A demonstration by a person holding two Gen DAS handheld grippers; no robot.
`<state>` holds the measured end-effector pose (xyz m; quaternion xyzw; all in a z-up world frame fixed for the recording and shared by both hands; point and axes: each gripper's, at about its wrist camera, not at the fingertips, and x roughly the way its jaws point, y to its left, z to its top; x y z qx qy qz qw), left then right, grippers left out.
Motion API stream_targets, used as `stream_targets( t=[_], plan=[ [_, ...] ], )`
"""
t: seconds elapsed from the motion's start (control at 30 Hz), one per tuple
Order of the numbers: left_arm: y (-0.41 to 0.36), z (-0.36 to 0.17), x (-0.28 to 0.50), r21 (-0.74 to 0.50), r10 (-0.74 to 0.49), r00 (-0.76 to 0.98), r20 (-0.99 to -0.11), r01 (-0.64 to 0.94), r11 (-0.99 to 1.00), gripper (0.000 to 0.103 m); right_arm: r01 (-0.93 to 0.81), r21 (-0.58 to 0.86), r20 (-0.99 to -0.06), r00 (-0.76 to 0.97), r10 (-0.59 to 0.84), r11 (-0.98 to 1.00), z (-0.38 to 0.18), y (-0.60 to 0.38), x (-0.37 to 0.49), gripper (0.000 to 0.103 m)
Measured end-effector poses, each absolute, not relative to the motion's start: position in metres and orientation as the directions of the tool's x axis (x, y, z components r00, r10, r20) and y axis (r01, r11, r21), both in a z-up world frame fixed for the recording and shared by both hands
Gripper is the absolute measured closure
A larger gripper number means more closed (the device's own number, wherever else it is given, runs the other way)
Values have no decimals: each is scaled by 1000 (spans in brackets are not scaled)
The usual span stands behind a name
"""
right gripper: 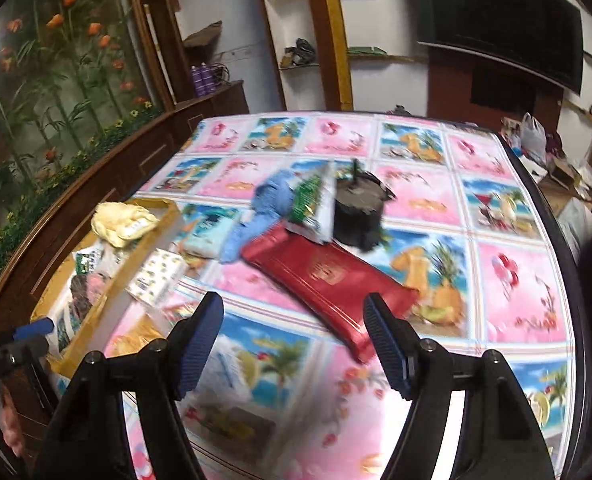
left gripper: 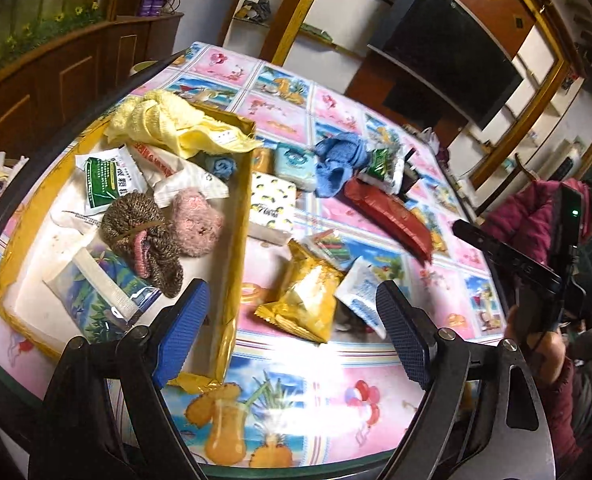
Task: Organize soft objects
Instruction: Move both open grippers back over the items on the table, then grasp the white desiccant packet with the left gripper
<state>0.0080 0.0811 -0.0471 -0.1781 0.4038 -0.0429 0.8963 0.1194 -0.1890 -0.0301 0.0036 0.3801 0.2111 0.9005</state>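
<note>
Yellow cardboard tray (left gripper: 242, 216) serves as collection spot, judging by soft things inside: yellow cloth (left gripper: 168, 124) draped over far corner; brown knit piece (left gripper: 144, 236) and pink fuzzy toy (left gripper: 198, 228) mid-tray; blue knit cloth (left gripper: 335, 164), crumpled, lies on tabletop (left gripper: 296, 420) beyond tray, not yet sorted; left tongs (left gripper: 292, 332) spread, empty, beside tray; right tongs (right gripper: 292, 344) spread, empty, near red packet (right gripper: 327, 280).

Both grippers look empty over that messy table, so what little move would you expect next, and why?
Probably the left gripper eases forward and down onto the gold snack packet. It is open and empty, the packet lies on the tablecloth right between its fingers, and the yellow tray beside it already holds other soft things.
</note>
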Motion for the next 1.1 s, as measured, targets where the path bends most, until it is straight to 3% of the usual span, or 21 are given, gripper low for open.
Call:
stream_targets(
  t=[0.23,0.5,0.77,1.1],
  plan=[
    [18,-75,31,-220,-227,570,-790,83,972,17,-372,195,-716,578,391,908,-59,-212,121,31],
    [-32,-94,68,-87,-182,551,-814,194,977,17,-358,203,-725,570,386,911,-68,-226,120,30],
    [-72,-111,77,115,-54,570,-820,257,959,17,-328,207,-737,567,367,922,-72,-234,125,30],
    [-84,-120,70,69,-104,543,-833,290,955,36,-334,209,-753,545,369,919,-82,-228,130,30]
  ],
)
